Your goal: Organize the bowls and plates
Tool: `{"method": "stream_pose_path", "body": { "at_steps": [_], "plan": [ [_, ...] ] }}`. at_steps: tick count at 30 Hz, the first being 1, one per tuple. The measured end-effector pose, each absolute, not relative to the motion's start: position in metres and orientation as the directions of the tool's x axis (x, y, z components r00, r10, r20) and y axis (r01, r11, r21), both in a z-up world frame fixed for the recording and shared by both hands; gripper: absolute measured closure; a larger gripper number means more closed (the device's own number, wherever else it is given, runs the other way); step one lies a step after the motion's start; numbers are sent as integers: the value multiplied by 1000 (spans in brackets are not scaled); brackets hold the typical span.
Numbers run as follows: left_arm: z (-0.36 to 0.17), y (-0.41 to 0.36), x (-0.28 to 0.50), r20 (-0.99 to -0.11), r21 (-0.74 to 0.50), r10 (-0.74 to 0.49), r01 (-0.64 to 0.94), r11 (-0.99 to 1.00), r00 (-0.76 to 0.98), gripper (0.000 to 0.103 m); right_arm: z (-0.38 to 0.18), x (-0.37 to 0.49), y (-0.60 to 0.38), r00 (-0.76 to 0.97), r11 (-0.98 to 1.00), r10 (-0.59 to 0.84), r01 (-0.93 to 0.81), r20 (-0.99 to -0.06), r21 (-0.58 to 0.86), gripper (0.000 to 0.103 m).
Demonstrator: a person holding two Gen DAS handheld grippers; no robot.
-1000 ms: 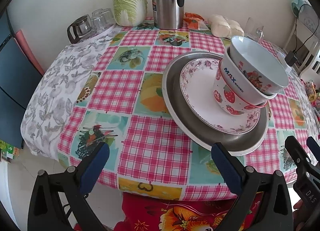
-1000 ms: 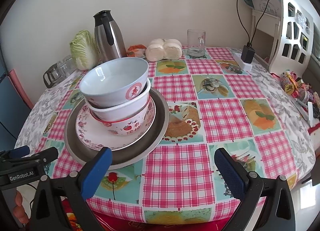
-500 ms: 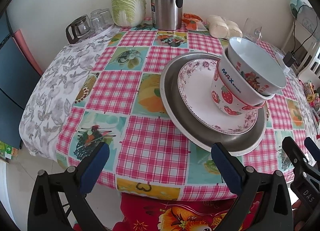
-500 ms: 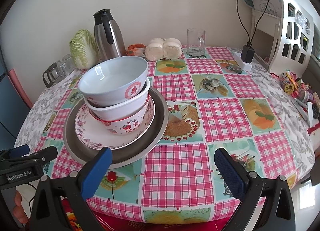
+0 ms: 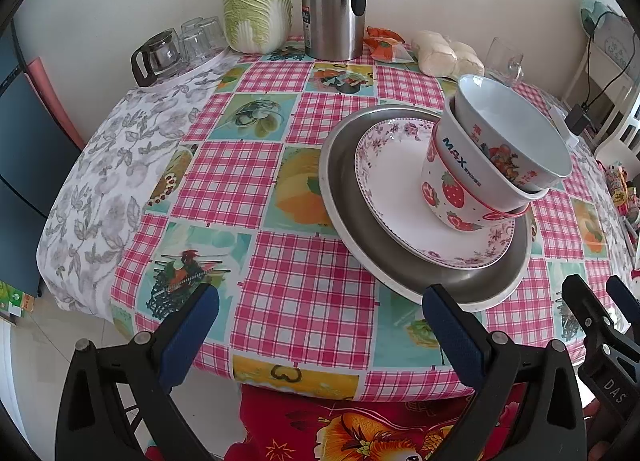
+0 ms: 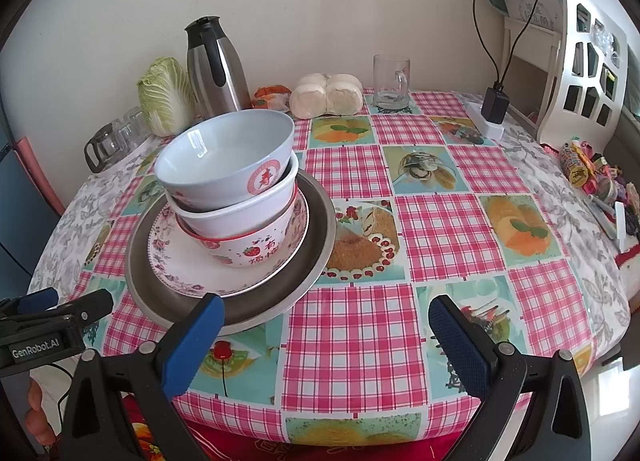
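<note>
Glossy ceramic bowls [image 6: 224, 165] sit on a matt metal tray [image 6: 320, 229] over a smooth, shiny tablecloth [image 6: 440, 229].

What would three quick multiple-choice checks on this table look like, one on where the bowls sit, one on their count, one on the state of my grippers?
1. Where does the bowl stack stand?
A. on the floral plate inside the metal tray
B. straight on the tablecloth
C. beside the glass mug

2. How many bowls are nested in the stack?
A. one
B. three
C. five

3. What state are the grippers in?
A. both shut on the tray
B. the left shut on a bowl
C. both open and holding nothing

Answers:
1 A: the strawberry bowl rests on the plate, which lies in the tray.
2 B: three rims show, one inside the next.
3 C: the left gripper and the right gripper have their fingers spread wide with nothing between them.
</note>
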State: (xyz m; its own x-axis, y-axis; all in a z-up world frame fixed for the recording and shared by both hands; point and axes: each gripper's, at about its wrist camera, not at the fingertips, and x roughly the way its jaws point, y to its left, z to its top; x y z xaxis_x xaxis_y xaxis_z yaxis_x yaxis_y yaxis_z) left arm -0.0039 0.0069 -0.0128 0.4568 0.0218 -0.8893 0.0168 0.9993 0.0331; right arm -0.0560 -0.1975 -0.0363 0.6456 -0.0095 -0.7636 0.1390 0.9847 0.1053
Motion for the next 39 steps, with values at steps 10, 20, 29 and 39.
{"method": "stream_pose_path", "body": {
  "at_steps": [10, 20, 29, 39],
  "plan": [
    [-13, 7, -4, -889, 33, 22, 18, 999, 457, 1, -38, -56, -197, 642, 985, -10, 137, -767, 102, 0],
    [-13, 8, -4, -889, 33, 22, 17, 999, 457, 1, -38, -56, -196, 639, 986, -10, 136, -769, 100, 0],
    [-13, 7, -4, -890, 32, 21, 16, 999, 456, 1, -39, -56, -195, 638, 986, -10, 136, -770, 99, 0],
    [-14, 7, -4, -890, 31, 20, 17, 999, 456, 1, -39, -56, -195, 636, 986, -10, 135, -772, 99, 0]
  ]
}}
